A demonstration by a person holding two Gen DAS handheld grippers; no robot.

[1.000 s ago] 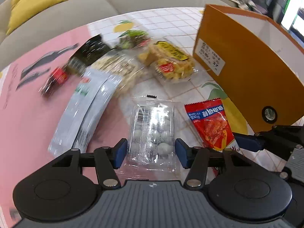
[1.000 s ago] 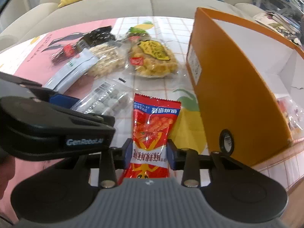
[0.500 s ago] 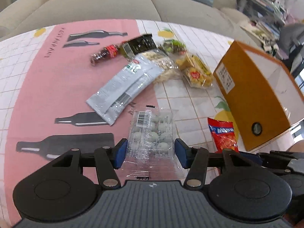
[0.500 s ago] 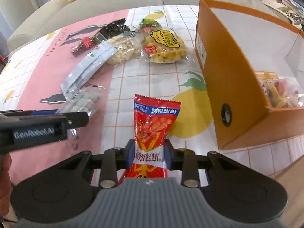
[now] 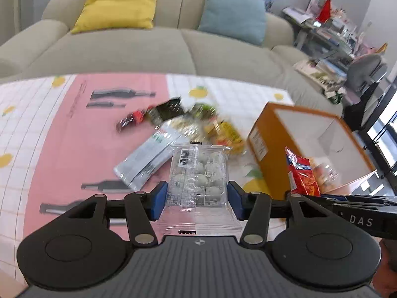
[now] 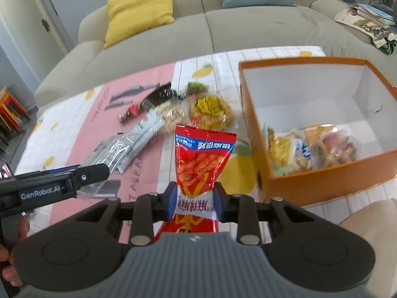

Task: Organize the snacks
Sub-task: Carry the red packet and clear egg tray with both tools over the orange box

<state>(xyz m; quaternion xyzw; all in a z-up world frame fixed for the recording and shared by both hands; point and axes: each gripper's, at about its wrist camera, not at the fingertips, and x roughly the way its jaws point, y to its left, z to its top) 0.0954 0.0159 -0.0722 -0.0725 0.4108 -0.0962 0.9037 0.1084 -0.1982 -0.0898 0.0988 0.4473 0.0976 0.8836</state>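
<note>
My left gripper is shut on a clear packet of pale round sweets, held up above the table. My right gripper is shut on a red snack packet, also lifted; that red packet shows at the right of the left wrist view. The orange box with white inner walls stands open at the right and holds several packets. The same orange box lies ahead and to the right of my left gripper.
More snacks lie on the pink and white tablecloth: silver sachets, a yellow bag, a pale nut bag, dark packets. A beige sofa with yellow and blue cushions stands behind the table.
Both grippers have risen from the table with their packets lifted clear. The views now look over the table to the sofa, and the box's inside has come into sight.
</note>
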